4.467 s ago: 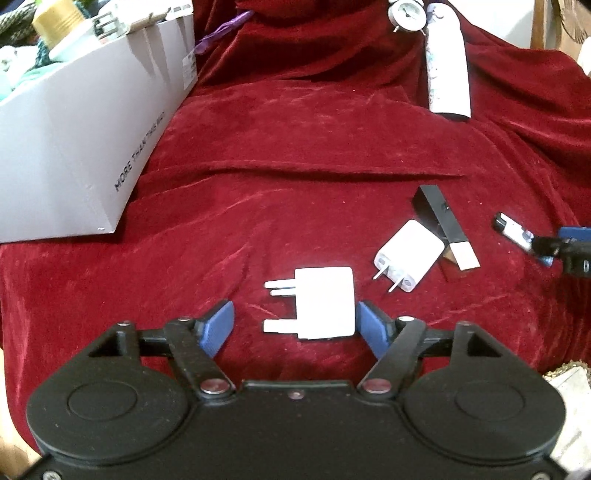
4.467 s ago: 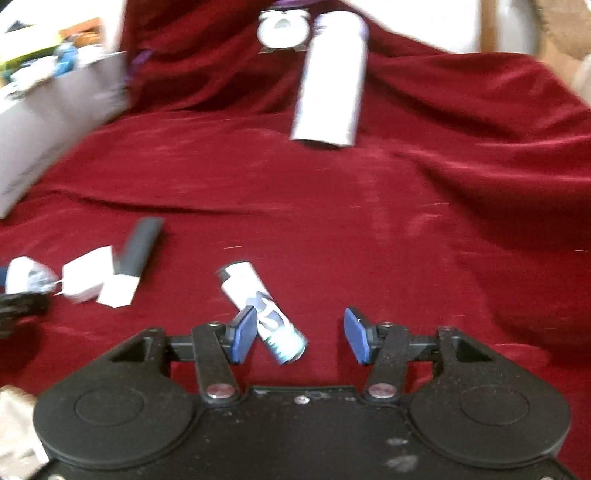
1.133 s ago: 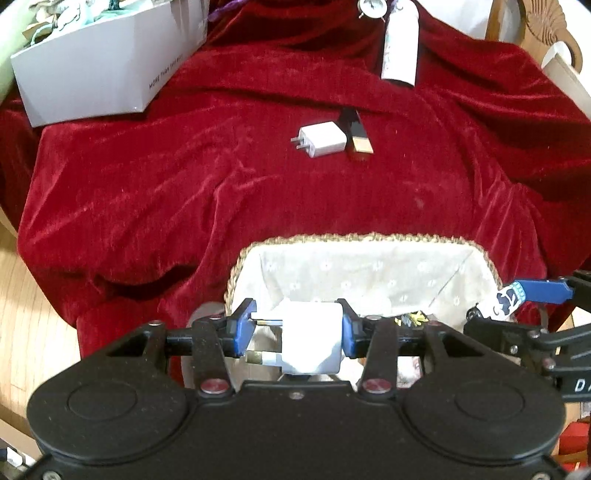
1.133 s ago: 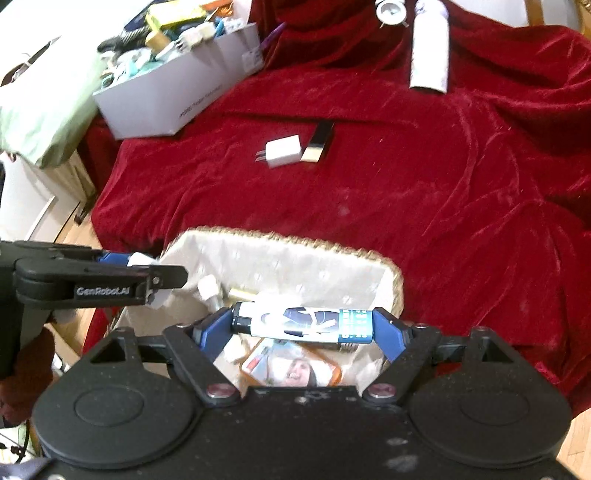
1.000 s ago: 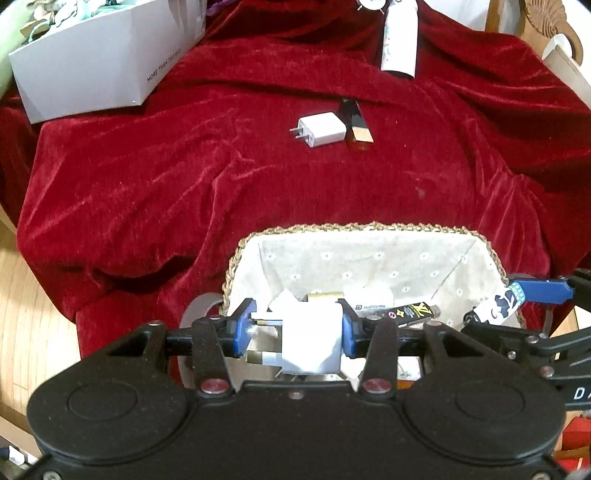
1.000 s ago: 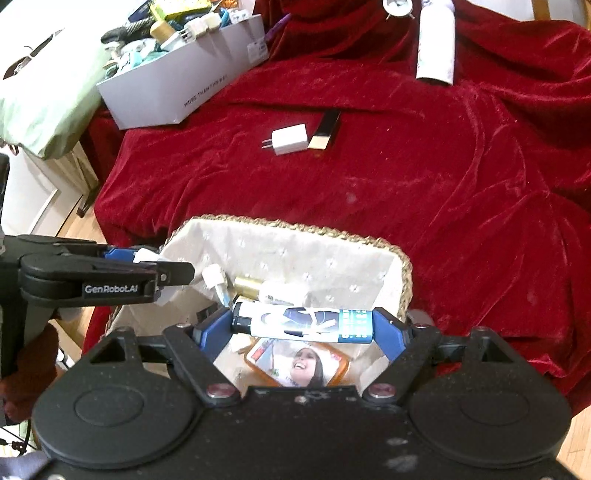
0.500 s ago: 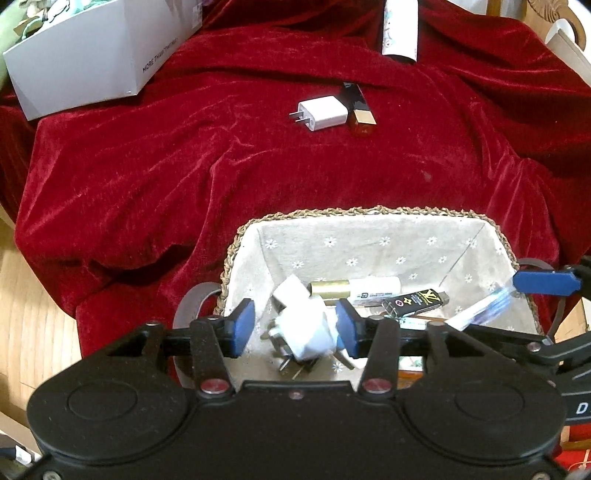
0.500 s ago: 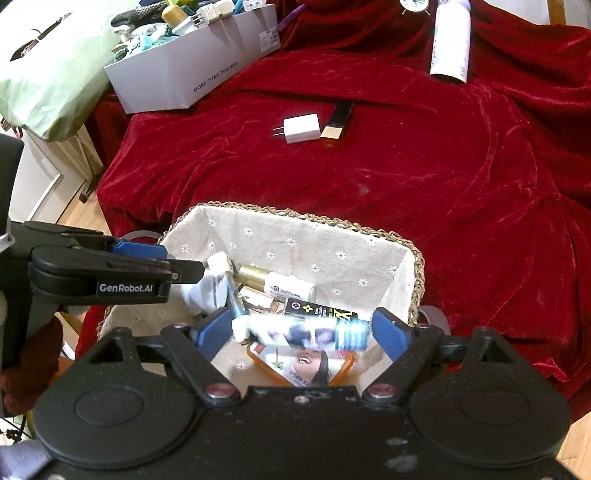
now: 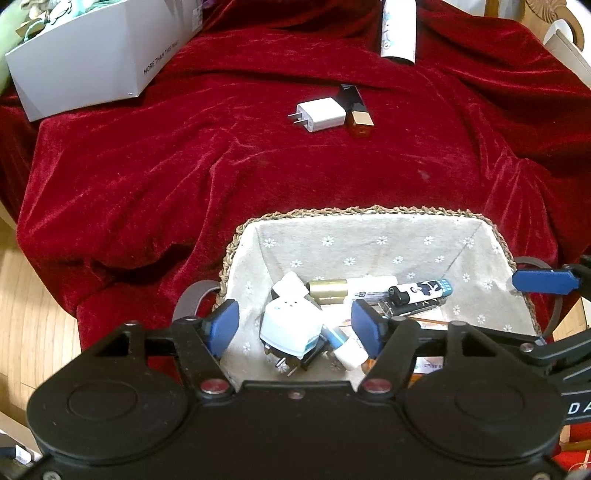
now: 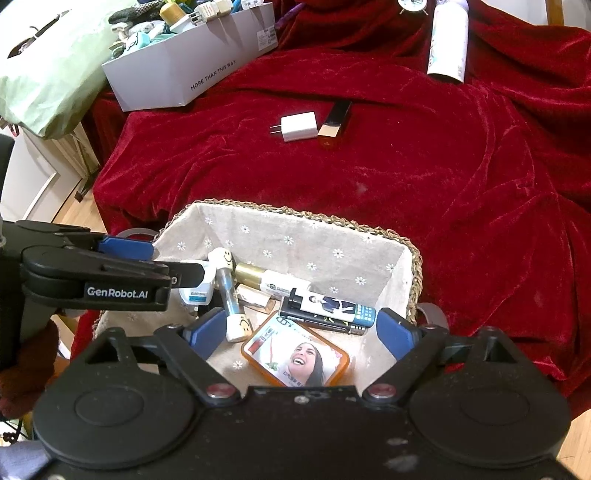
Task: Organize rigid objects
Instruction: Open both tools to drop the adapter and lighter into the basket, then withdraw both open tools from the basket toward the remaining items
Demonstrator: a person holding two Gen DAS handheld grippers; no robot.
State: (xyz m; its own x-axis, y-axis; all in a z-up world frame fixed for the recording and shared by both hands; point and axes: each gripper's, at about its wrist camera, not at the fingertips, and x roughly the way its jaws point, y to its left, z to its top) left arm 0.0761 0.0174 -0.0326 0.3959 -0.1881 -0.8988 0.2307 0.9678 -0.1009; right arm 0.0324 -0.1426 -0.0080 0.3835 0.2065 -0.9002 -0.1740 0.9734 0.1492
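A lined wicker basket (image 9: 362, 212) (image 10: 295, 216) stands at the near edge of the red cloth. My left gripper (image 9: 294, 326) is open above its left end, over the white three-pin plug (image 9: 290, 328) lying inside. My right gripper (image 10: 301, 330) is open above the basket, over the lighter (image 10: 332, 308) (image 9: 421, 291) lying inside. The basket also holds a gold-capped tube (image 10: 269, 278), a smiley tube (image 10: 231, 295) and an orange-framed picture (image 10: 295, 350). A white charger (image 9: 321, 115) (image 10: 297, 127) and a black-and-gold lipstick (image 9: 356, 110) (image 10: 334, 123) lie together on the cloth.
A grey cardboard box (image 9: 92, 55) (image 10: 192, 66) full of items stands at the far left. A white bottle (image 9: 399, 29) (image 10: 447, 44) lies at the back beside a small alarm clock (image 10: 413, 5). Wooden floor (image 9: 33, 325) shows at the left, below the cloth.
Both grippers opened over the basket. The plug dropped from the left one and the lighter from the right; both now lie inside the basket.
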